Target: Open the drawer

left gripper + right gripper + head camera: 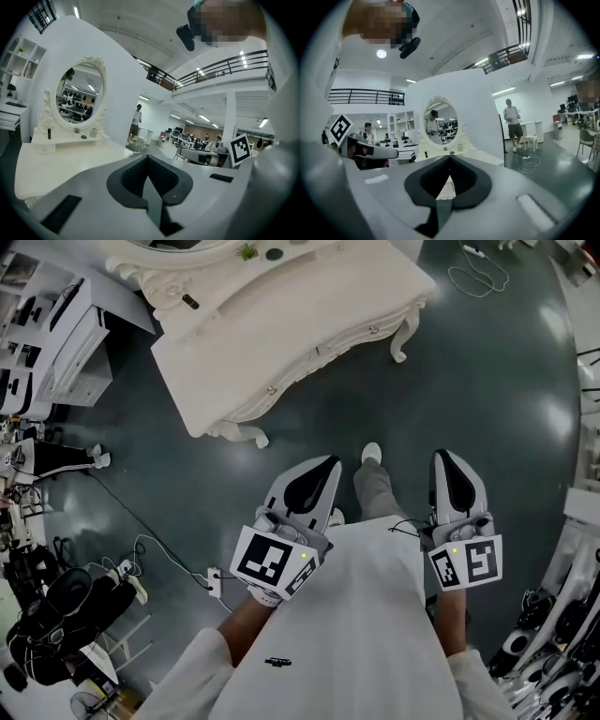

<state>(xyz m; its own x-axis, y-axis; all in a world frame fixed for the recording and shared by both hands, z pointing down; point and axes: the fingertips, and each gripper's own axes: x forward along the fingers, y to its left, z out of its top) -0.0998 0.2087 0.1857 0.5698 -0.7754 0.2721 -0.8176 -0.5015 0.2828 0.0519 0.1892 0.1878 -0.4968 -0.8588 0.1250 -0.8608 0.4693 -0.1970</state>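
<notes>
**Left gripper** (324,471): nearest the head camera, held out before the body. Jaws pressed together, nothing between them.

**Right gripper** (449,465): alongside it, jaws likewise clenched, empty.

**Drawer** (283,382): set in the front apron of the white dressing table (281,320), closed flush. It faces both grippers but stands well apart from them.

**Knob** (272,388): small and round, on the drawer front. A second knob (373,330) sits further along the apron, so which drawer is meant cannot be told. The knob is probably the only purchase and looks smooth and slippery, so pinch it squarely. The drawer is likely light wood that slides straight out.

**Mirror** (80,96): oval, ornate frame, upright at the table's rear.

**Floor** (487,381): dark, between the table and the person.

**Power strip** (214,579): on the floor, well clear of the table.
</notes>
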